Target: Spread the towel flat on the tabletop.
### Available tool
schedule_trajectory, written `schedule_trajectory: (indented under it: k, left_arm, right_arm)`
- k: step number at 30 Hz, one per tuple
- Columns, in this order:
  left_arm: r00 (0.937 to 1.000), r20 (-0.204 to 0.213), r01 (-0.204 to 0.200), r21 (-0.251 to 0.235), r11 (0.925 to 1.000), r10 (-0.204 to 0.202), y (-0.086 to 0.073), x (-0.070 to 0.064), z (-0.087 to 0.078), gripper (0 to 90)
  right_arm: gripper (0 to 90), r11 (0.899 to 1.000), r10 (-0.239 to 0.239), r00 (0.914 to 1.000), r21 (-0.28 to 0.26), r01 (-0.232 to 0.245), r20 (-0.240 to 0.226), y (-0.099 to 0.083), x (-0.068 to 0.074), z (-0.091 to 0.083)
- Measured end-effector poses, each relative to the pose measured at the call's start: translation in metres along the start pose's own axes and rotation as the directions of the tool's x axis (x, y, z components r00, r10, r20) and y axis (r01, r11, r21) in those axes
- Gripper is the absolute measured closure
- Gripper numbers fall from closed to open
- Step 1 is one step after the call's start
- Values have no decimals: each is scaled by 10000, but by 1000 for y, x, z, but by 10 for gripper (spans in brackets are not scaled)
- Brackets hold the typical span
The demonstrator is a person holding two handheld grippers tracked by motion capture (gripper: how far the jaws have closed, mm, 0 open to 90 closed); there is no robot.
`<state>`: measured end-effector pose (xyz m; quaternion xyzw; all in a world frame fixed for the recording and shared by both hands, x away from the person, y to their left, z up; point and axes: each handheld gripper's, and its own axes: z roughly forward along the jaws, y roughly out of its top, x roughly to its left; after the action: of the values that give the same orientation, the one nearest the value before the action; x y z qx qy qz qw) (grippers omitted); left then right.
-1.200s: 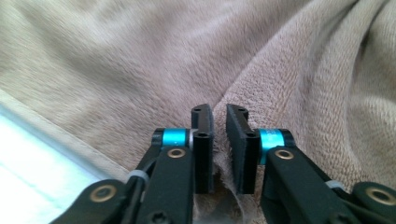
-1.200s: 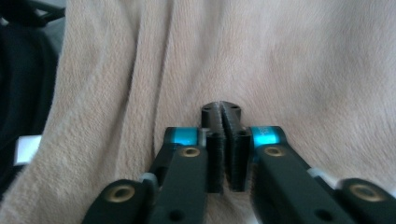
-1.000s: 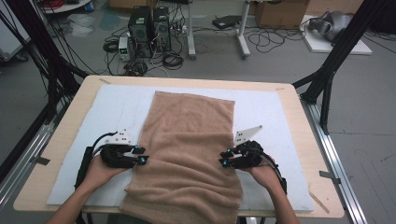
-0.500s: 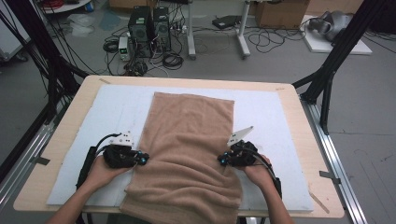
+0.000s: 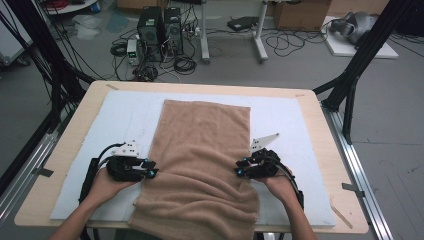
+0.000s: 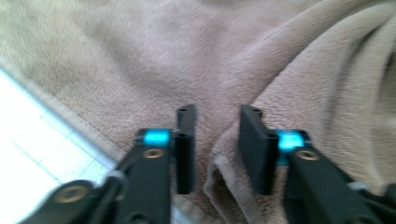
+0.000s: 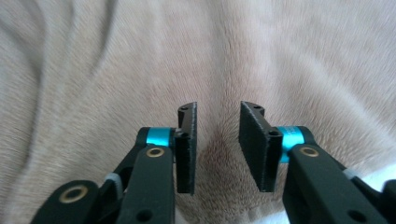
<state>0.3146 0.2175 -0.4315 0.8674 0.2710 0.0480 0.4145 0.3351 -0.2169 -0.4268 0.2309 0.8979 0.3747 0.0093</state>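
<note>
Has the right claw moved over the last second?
Yes. The right claw has crept inward along the table's width, onto the towel's right edge.

Grey floor (image 5: 400, 165) (cable-strewn), wooden table (image 5: 320, 120)

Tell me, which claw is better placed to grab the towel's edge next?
Probably the left claw: open, with the towel hem bunched between its jaws. The right claw, also open, faces flatter cloth.

No text, label, brand, number or sign can be read on anything pictured; nothing legible is carried by the brown towel (image 5: 200, 165), and no marking is made out on the computer towers (image 5: 159, 26)
</note>
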Motion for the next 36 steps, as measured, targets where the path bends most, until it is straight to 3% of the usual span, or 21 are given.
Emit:
schedule_trajectory:
  k: [2,4,6,16,19,22,24,26,29,31,33,34,35,36]
  left_arm:
    - [9999,148,21,209,9998,-25,-3,1,4,675]
    - [9998,184,-120,292,9995,115,-4,-1,5,785]
    - [9996,57,-280,300,9992,278,-4,-3,4,830]
    - [9978,379,-556,324,9979,544,-7,-14,-6,837]
    - [9985,320,-439,148,9989,434,-5,-12,-9,791]
    - [9999,87,52,-310,9995,-49,-2,-4,-11,665]
    - [9993,-32,381,-576,9976,-383,1,3,-12,598]
    - [9967,-110,792,-854,9932,-804,3,9,-10,533]
    - [9936,-690,835,-869,9927,-896,7,14,-4,529]
    - [9914,-993,816,-452,9956,-857,8,18,5,547]
    - [9912,-1125,740,290,9968,-703,7,19,16,594]
    - [9893,-1401,454,227,9987,-418,7,18,17,655]
    - [9863,-1596,457,266,9986,-409,9,18,18,755]
    - [9881,-1451,562,294,9980,-514,10,21,18,820]
  right_arm:
    - [675,9993,37,10000,370,-38,28,-5,-1,5]
    - [764,9998,29,9999,202,-32,154,-10,-1,5]
    - [854,9995,-17,10000,304,15,50,-13,-2,1]
    - [857,9979,-256,9996,592,260,-75,-15,0,-3]
    - [781,9968,-395,9992,698,392,24,-11,1,-7]
    - [713,9997,-54,9983,-255,69,573,-9,-6,-18]
    - [670,9981,355,9937,-543,-299,1067,-7,-12,-22]
    - [641,9977,489,9909,-531,-425,1257,-5,-19,-20]
    - [594,9980,601,9868,-284,-565,1507,-2,-26,-10]
    - [574,9974,718,9856,-72,-715,1534,-2,-30,-1]
    - [604,9974,709,9857,-15,-715,1526,-3,-32,5]
    - [679,9976,680,9853,14,-691,1565,-2,-32,5]
    - [781,9984,542,9862,92,-564,1562,-2,-32,4]
    - [844,9988,459,9893,94,-477,1385,-2,-34,3]
